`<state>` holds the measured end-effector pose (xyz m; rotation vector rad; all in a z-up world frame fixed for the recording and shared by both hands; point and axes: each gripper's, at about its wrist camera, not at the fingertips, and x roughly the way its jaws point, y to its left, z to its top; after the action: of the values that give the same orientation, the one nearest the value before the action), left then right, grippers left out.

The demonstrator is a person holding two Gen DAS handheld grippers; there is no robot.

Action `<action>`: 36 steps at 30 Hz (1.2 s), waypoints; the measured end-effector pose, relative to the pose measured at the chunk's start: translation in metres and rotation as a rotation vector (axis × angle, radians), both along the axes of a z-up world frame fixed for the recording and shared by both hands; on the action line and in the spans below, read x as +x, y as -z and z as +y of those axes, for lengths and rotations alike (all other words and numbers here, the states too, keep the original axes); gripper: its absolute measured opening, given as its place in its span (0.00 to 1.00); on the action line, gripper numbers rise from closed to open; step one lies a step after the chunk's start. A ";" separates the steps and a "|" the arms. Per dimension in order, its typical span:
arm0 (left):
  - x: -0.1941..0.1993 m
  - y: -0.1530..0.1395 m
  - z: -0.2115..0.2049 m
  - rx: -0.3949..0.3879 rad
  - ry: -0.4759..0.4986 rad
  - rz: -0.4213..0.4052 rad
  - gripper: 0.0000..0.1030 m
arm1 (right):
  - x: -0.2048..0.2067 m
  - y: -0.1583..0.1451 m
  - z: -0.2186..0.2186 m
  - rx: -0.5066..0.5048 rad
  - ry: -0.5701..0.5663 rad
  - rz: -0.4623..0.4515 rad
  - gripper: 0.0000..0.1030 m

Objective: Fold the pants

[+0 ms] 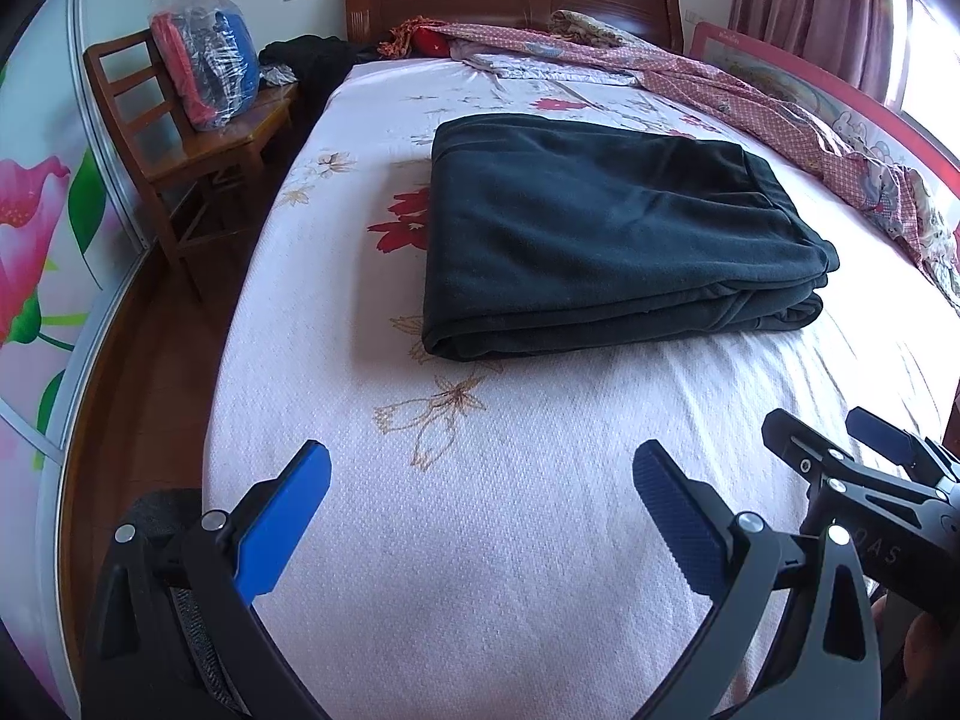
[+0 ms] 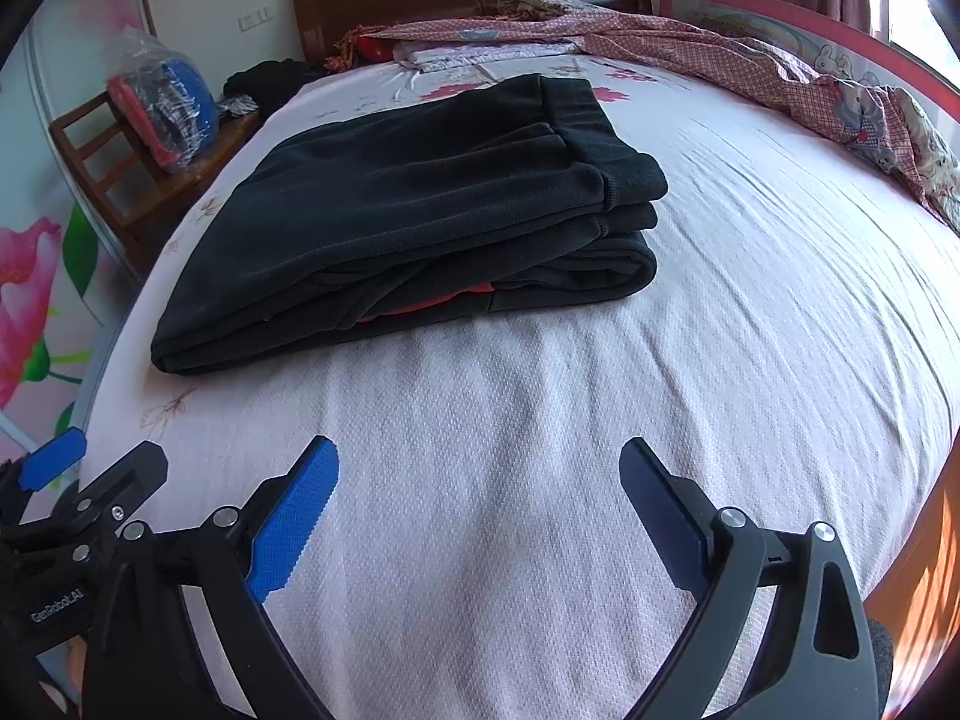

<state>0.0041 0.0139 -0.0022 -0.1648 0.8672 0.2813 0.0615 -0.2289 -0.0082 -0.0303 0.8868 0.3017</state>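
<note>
On the bed, seen from the left wrist, the dark pants lie folded into a flat stack, well beyond the left gripper. Its blue fingers are spread wide and hold nothing. The right gripper shows beside it, also spread.

From the right wrist, the pants lie ahead of the right gripper, apart from it. Its fingers are spread, empty. An orange patch shows between the folded layers.

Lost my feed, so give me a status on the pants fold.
Left gripper open, right gripper open, both empty above the bed sheet. Dark pants lie folded in a stack, untouched. Nothing between grippers and pants.
</note>
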 end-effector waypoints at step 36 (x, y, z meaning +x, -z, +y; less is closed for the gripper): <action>0.000 0.000 0.002 -0.005 0.003 0.004 0.98 | -0.002 -0.005 0.003 0.011 -0.001 -0.001 0.91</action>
<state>0.0036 0.0160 -0.0021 -0.1680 0.8723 0.2765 0.0600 -0.2257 -0.0035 -0.0211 0.8838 0.3074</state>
